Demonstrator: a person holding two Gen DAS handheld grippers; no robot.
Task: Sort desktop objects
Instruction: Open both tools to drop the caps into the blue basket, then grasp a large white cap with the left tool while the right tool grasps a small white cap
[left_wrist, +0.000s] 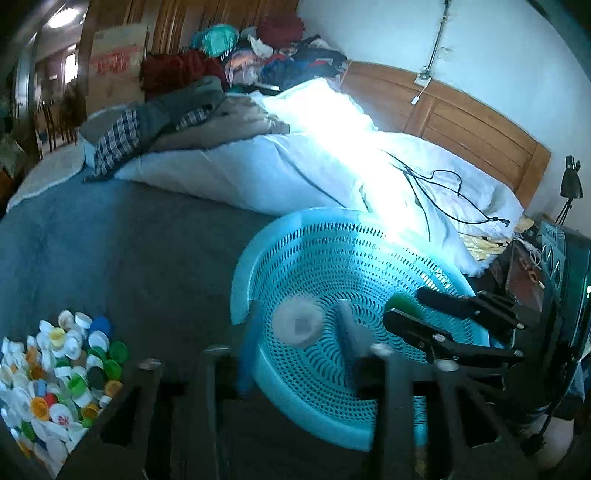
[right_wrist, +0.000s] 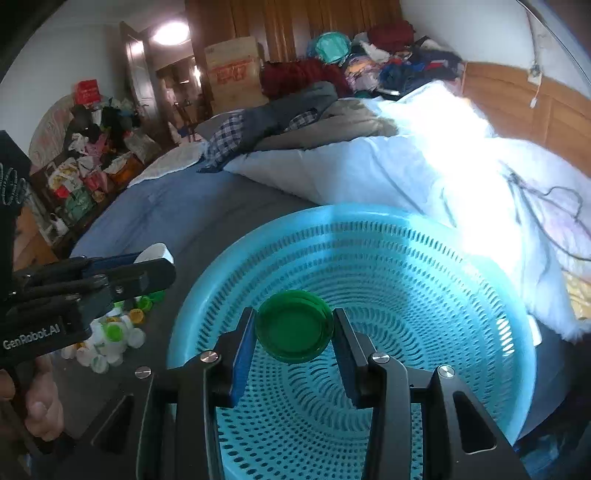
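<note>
— What's the biggest thing there?

— The bed (right_wrist: 177, 206), grey-blue cover, with a white quilt (right_wrist: 369, 173) heaped behind. On it sits a round blue basket (left_wrist: 255, 251) full of holes, nothing resting on its floor that I can make out.

— And the caps?

— A pile of bottle caps (left_wrist: 55, 373) lies on the cover to the basket's left, well apart from it, cut off by the picture's edge.

— The tongs?

— The right tongs (right_wrist: 294, 330) hang over the basket with a green cap (right_wrist: 291, 328) between the fingers; the gap at each side is too fine to judge, so I cannot tell if they clamp it. The left tongs (left_wrist: 299, 328) stand apart — a white cap (left_wrist: 299, 325), blurred, sits between them over the basket without visible contact.

— Room to move?

— Bare cover between pile and basket rim.
</note>
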